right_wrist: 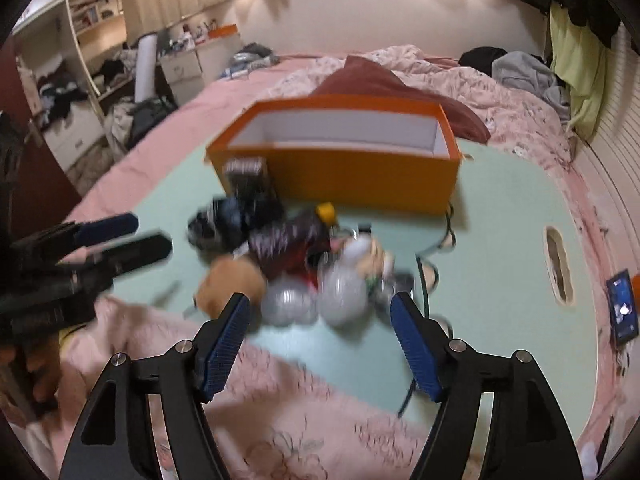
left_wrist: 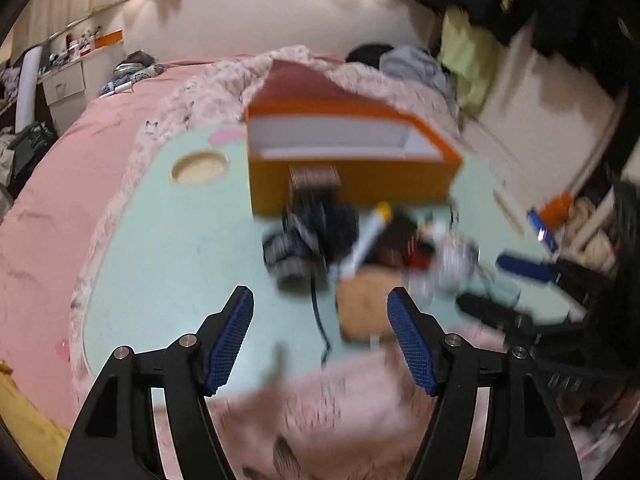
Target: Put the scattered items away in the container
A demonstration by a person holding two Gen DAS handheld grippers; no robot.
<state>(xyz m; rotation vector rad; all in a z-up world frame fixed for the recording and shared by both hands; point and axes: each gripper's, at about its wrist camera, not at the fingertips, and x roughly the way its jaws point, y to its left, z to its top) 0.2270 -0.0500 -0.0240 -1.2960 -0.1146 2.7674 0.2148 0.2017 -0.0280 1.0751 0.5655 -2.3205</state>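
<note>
An open orange box [left_wrist: 348,172] [right_wrist: 344,176] with a white inside stands on the mint-green tabletop [left_wrist: 168,248] [right_wrist: 500,248]. Just in front of it lies a blurred heap: a dark bundle [left_wrist: 308,236] [right_wrist: 228,220], a white tube with a yellow cap [left_wrist: 368,240], a tan soft item [left_wrist: 366,308] [right_wrist: 232,284] and silvery clear balls [right_wrist: 320,300]. My left gripper [left_wrist: 320,308] [right_wrist: 148,236] hovers open at the heap's near left side. My right gripper [right_wrist: 320,312] [left_wrist: 488,284] hangs open over the silvery balls. Neither holds anything.
The tabletop rests on a bed with pink floral bedding [left_wrist: 304,412] [right_wrist: 280,420]. A black cable [left_wrist: 320,320] [right_wrist: 420,312] trails off the near edge. A phone [right_wrist: 622,308] lies at the right. The tabletop has a round cut-out [left_wrist: 200,166]. Clothes and drawers crowd the room's left side.
</note>
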